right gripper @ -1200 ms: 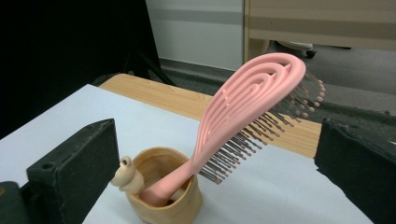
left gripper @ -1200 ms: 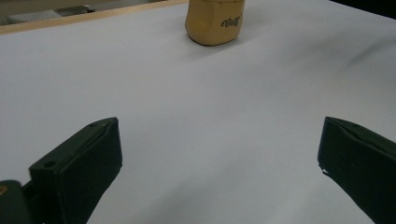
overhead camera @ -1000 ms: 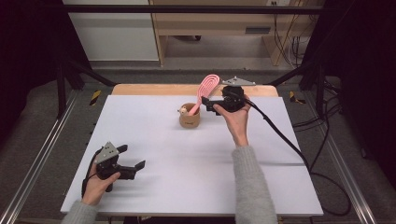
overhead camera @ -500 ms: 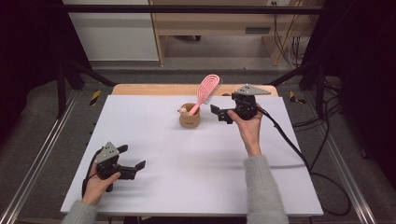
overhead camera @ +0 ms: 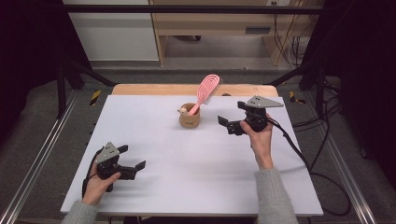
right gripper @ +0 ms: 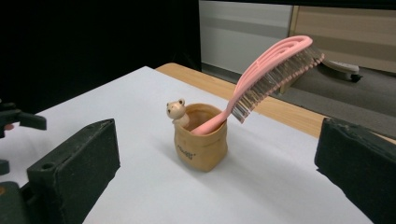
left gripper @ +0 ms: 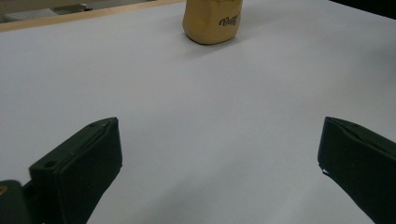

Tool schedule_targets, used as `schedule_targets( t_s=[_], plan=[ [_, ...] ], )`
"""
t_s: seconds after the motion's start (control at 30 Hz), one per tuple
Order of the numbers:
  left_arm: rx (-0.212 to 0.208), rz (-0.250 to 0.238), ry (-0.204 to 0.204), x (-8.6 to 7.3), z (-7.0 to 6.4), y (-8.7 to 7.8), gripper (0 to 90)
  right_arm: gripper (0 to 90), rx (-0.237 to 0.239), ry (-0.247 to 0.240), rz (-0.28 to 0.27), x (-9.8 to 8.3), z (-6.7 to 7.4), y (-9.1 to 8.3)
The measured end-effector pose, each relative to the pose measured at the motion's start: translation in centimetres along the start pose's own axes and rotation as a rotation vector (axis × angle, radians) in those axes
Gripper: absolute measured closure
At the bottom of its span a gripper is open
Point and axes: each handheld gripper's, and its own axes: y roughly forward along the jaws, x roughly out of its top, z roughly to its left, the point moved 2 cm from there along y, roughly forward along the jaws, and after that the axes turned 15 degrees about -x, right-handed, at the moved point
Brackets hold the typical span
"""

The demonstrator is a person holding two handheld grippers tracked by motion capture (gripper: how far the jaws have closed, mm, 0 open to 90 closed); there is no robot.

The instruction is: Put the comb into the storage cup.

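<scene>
Moved: right gripper (overhead camera: 232,125) withdrawn rightward off pink plastic hairbrush (overhead camera: 206,90), jaws wide.
Brush: propped in tan bear-trimmed cup (overhead camera: 189,116).
Left gripper (overhead camera: 132,157): lower left, jaws wide, idle.

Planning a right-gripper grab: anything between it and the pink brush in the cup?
Nothing visible. The right gripper is open, beside the tan cup, with bare white table between them. The pink brush leans out of the cup, unobstructed.

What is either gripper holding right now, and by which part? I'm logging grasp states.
Nothing is held. The left gripper and right gripper are both open and empty. The brush stands handle-down in the cup, leaning on its rim.
</scene>
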Motion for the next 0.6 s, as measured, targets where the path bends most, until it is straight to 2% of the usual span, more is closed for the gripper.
schedule_targets(
  t_s=[0.2,0.6],
  plan=[
    [0.0,0.001,0.001,0.0,0.0,0.0,0.0,0.7,0.028,0.012,0.005,-1.5,-0.2,-1.1],
    [0.001,0.002,0.002,0.0,-0.1,0.0,0.0,0.7,0.045,-0.02,0.011,-4.3,-0.4,-3.1]
  ],
)
